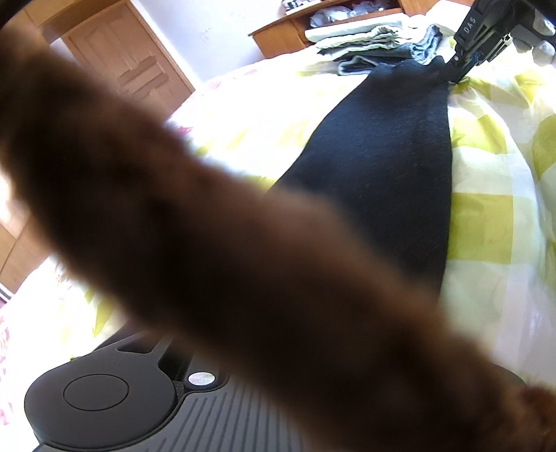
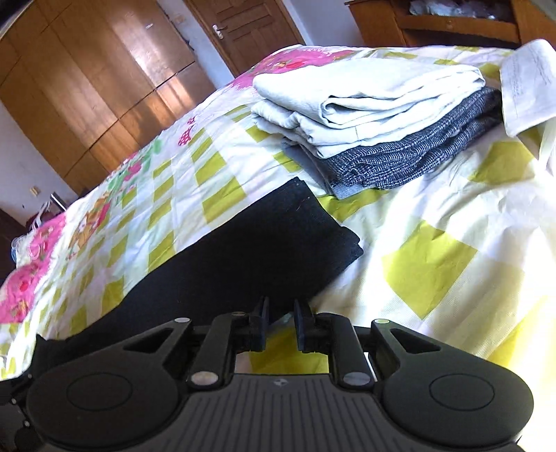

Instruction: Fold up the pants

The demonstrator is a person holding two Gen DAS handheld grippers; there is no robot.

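Note:
The black pants (image 1: 382,156) lie as a long folded strip on the checked bedspread (image 1: 486,215). In the left wrist view a blurred brown shape (image 1: 208,226), perhaps a fuzzy sleeve, hides the left gripper's fingers. Only that gripper's body (image 1: 104,396) shows, and the strip runs in under the blur toward it. My right gripper (image 1: 458,69) touches the strip's far end. In its own view the right gripper (image 2: 281,313) is open at the right edge of the black pants (image 2: 243,250), with only bedspread between its fingers. The near left end of the pants is drawn up to a point.
A stack of folded clothes (image 2: 368,114), pale green on top of grey knit, sits on the bed just past the pants. A sheet of paper (image 2: 528,83) lies at the far right. A wooden wardrobe (image 2: 87,87), a door (image 2: 250,31) and a wooden shelf (image 1: 278,38) stand beyond the bed.

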